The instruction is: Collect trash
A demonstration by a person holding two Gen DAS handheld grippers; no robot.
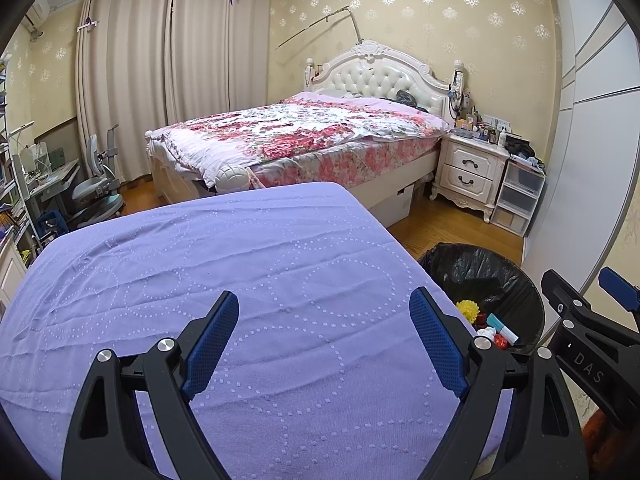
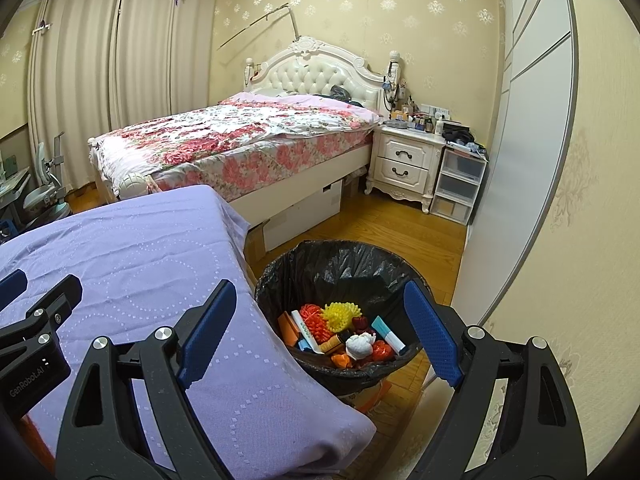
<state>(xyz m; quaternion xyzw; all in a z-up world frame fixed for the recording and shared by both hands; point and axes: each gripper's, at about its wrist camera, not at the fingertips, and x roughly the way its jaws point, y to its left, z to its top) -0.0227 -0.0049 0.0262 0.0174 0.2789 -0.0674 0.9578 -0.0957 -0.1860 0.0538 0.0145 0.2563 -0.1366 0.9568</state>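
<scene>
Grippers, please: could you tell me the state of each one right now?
Left gripper: open, empty, over the purple cloth.
Right gripper: open, empty, by the bin.

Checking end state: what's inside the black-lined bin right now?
The bin holds a yellow ribbed piece, an orange one, a white figure, a teal-capped tube. Anything beneath that layer is covered.
</scene>
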